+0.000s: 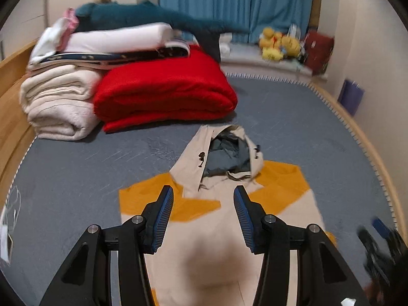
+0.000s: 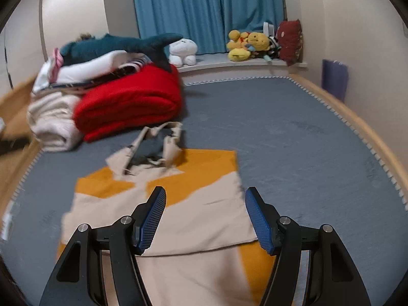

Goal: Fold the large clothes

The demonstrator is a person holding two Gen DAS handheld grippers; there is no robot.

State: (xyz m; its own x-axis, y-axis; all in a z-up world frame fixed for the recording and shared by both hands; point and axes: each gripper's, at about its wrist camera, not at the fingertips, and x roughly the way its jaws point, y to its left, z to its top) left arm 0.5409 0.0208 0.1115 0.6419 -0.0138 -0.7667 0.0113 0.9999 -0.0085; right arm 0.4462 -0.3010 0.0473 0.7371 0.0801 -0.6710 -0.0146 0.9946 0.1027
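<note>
A beige and orange hooded jacket (image 1: 216, 224) (image 2: 193, 219) lies flat on the grey bed cover (image 1: 293, 127) (image 2: 293, 140), hood toward the far side, its grey lining showing. Its sides are folded in, and a folded edge runs across the body in the right wrist view. My left gripper (image 1: 203, 190) hangs above the chest, open, with nothing between its blue pads. My right gripper (image 2: 206, 190) hovers over the right half of the jacket, also open and empty. It shows as a dark blur (image 1: 382, 244) at the lower right of the left wrist view.
A folded red blanket (image 1: 163, 94) (image 2: 130, 104), a cream blanket (image 1: 56, 104) and stacked bedding with a teal shark plush (image 2: 122, 44) fill the far left. Yellow plush toys (image 2: 244, 43) sit on the sill under a blue curtain (image 2: 204, 7). A wooden bed frame (image 2: 357, 122) rims the bed.
</note>
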